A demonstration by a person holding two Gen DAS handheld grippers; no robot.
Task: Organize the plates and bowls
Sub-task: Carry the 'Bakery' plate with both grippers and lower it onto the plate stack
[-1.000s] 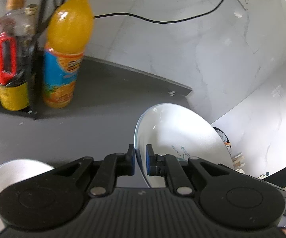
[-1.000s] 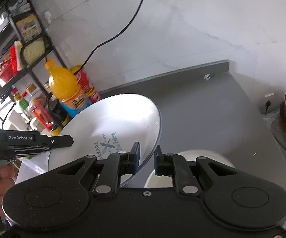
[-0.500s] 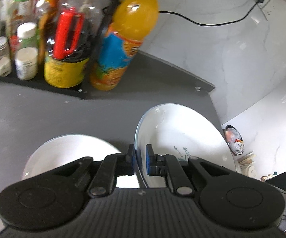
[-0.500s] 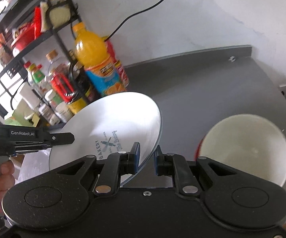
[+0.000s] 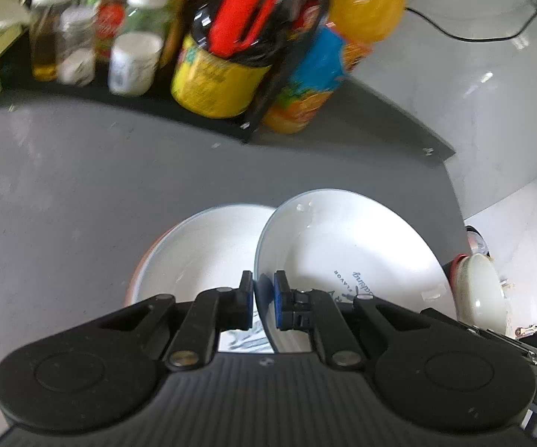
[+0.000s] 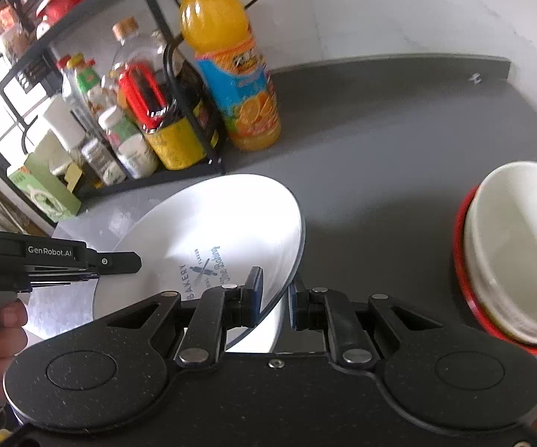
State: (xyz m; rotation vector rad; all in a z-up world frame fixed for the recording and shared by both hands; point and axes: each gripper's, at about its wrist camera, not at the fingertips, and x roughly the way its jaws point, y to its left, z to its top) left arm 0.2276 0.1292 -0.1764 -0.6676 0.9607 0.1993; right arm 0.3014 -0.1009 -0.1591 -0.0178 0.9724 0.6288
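Black wire rack [image 6: 193, 119] at the back of the grey matte surface [image 5: 82, 193] is packed with bottles and jars: a yellow-labelled dark bottle with red handle [image 5: 227, 56], white-capped jars [image 5: 134, 63]; contents are too blurred to tell. A tall plastic orange-juice bottle with blue label [image 6: 231, 67] stands just beside the rack, full. A cream glossy ceramic bowl [image 6: 518, 249] sits nested in a red-rimmed bowl [image 6: 469, 298] on the surface, nothing inside it. A white round glazed plate with blue "BAKERY" print [image 6: 208, 238] is held tilted above the surface, its rim pinched at two spots: left tongs [image 5: 262, 303] nearly closed on one edge, right tongs [image 6: 274, 298] nearly closed on another. A second white plate with thin blue rim [image 5: 201, 260] lies flat directly beneath, printed too.
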